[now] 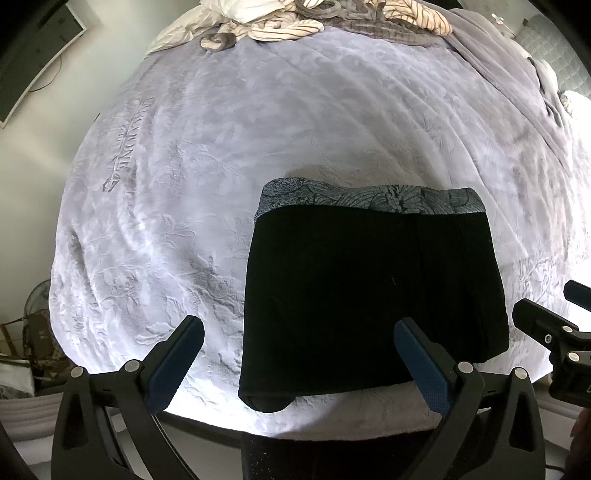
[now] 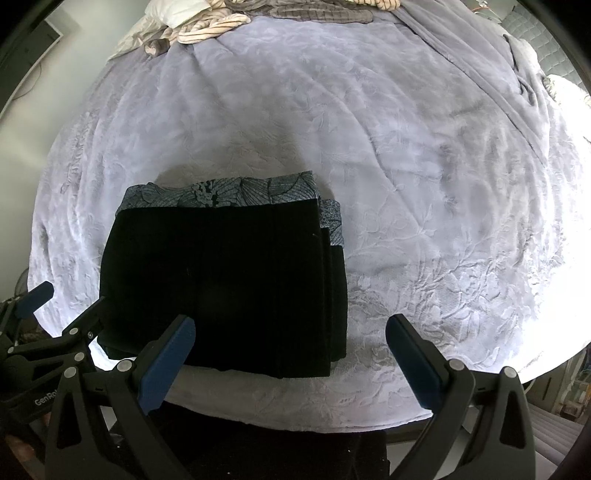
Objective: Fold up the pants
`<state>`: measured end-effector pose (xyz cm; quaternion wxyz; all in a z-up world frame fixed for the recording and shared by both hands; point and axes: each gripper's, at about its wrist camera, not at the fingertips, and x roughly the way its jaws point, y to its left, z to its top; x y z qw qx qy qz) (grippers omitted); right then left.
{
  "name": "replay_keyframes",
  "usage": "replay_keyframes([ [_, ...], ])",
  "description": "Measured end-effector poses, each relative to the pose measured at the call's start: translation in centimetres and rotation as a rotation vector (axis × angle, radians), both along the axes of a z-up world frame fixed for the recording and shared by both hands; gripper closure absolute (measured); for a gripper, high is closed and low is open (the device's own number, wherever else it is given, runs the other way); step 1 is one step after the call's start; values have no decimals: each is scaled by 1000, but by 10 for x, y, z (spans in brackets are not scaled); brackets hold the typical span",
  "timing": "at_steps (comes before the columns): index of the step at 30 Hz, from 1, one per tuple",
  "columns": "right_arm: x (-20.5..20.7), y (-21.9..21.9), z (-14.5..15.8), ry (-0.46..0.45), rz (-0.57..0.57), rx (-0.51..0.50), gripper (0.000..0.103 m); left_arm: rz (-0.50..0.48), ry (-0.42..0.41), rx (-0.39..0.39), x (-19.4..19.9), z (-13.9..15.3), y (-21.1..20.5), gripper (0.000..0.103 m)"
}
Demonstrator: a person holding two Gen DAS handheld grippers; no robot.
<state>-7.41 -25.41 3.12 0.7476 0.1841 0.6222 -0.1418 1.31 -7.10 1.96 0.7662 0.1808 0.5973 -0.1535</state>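
Note:
The black pants [image 1: 369, 288] lie folded into a compact rectangle near the front edge of the bed, with a grey leaf-patterned waistband [image 1: 369, 199] along the far side. They also show in the right wrist view [image 2: 221, 280], where stacked layers step out at the right edge. My left gripper [image 1: 299, 332] is open and empty, held above the pants' near left corner. My right gripper [image 2: 291, 332] is open and empty, above the pants' near right corner. Each gripper shows at the edge of the other's view.
The lilac embossed blanket [image 1: 221, 147] covers the bed. Striped and grey clothes [image 1: 288, 26] are piled at the far end, beside a white pillow [image 2: 177, 9]. A grey blanket [image 2: 480, 66] lies along the far right. A wall screen [image 1: 33, 55] hangs at left.

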Motion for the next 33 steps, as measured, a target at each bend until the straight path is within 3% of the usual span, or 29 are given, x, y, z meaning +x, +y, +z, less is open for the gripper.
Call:
replay_keyframes([
  [33,0,4,-1,3,2,-1,0,-1,1,1,1,0,2,0],
])
